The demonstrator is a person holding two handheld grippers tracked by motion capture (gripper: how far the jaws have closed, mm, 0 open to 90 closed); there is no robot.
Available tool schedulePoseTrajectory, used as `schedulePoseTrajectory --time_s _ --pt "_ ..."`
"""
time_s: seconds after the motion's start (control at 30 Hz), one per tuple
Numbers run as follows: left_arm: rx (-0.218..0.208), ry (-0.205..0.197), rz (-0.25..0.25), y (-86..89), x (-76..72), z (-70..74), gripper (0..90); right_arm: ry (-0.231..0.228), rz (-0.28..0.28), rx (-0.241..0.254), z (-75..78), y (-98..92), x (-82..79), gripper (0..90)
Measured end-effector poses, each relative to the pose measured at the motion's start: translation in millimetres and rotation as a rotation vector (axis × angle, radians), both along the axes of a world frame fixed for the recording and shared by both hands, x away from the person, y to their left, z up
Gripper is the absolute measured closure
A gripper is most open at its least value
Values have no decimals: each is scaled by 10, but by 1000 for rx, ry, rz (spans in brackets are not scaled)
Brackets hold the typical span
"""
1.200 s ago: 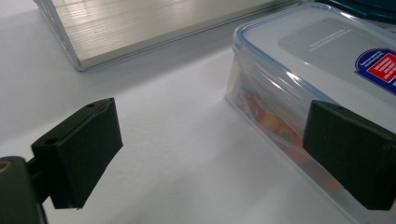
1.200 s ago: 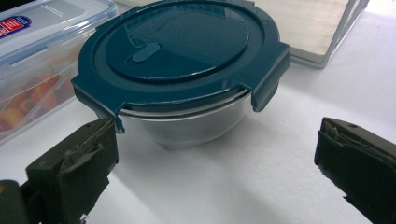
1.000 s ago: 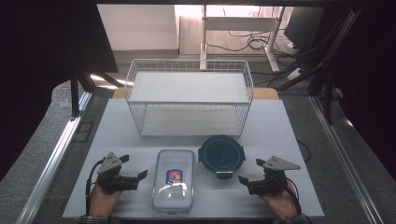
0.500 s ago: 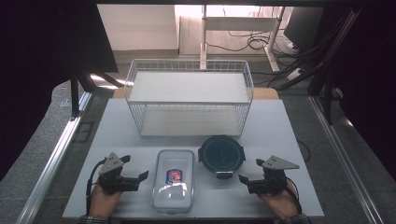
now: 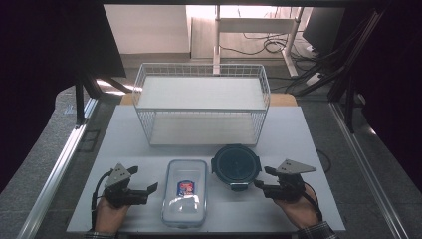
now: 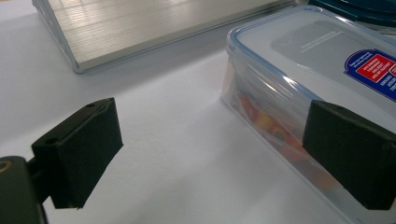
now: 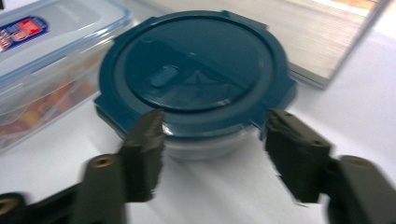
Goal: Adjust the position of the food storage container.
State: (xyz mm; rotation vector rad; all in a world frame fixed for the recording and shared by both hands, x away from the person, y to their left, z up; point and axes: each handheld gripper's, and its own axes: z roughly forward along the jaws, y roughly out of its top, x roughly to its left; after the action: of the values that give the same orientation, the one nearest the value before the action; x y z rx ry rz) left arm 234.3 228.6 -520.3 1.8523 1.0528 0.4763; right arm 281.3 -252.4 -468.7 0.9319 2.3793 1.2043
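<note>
A round container with a dark teal lid (image 5: 236, 166) (image 7: 196, 88) sits on the white table, right of centre. Left of it lies a clear rectangular box (image 5: 184, 191) (image 6: 317, 70) with a blue-rimmed lid, a red and blue label and colourful contents. My left gripper (image 5: 145, 178) (image 6: 210, 144) is open just left of the box, with one jaw close beside the box's wall and nothing between them. My right gripper (image 5: 261, 177) (image 7: 215, 126) points at the round container from its right. Its jaws have just been closing and still stand apart, short of the container, with nothing between them.
A white wire basket (image 5: 201, 104) with a ribbed floor (image 6: 154, 23) stands behind both containers at the table's middle. The table (image 5: 308, 144) has bare white surface at either side. Cables and desk legs lie on the floor beyond.
The right gripper's jaws have drawn closer together and the hand has lifted slightly. The left gripper and both containers have stayed put.
</note>
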Motion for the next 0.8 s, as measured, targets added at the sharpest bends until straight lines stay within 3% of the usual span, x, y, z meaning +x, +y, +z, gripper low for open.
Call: schedulePoseTrajectory --time_s 0.07,0.1,0.13,0.3,0.33,0.47,0.63,0.8 --pt "-1 0 1 2 0 1 42 -1 26 -19 41 77 29 488" --pt "-1 0 1 2 0 1 42 -1 26 -19 41 77 29 488" --pt "-4 1 4 8 1 1 42 11 59 -28 75 164 65 566" --pt "-7 0 3 8 0 1 42 17 128 -70 110 430 182 736" --pt "-7 0 3 8 0 1 42 17 128 -70 110 430 182 736" --pt "-5 -2 2 7 -1 3 41 44 192 -74 129 721 309 885" --pt "-3 -3 1 6 -1 4 41 50 235 -118 118 1038 424 890" --pt "0 -4 0 9 -3 7 41 31 254 -126 116 1303 515 890"
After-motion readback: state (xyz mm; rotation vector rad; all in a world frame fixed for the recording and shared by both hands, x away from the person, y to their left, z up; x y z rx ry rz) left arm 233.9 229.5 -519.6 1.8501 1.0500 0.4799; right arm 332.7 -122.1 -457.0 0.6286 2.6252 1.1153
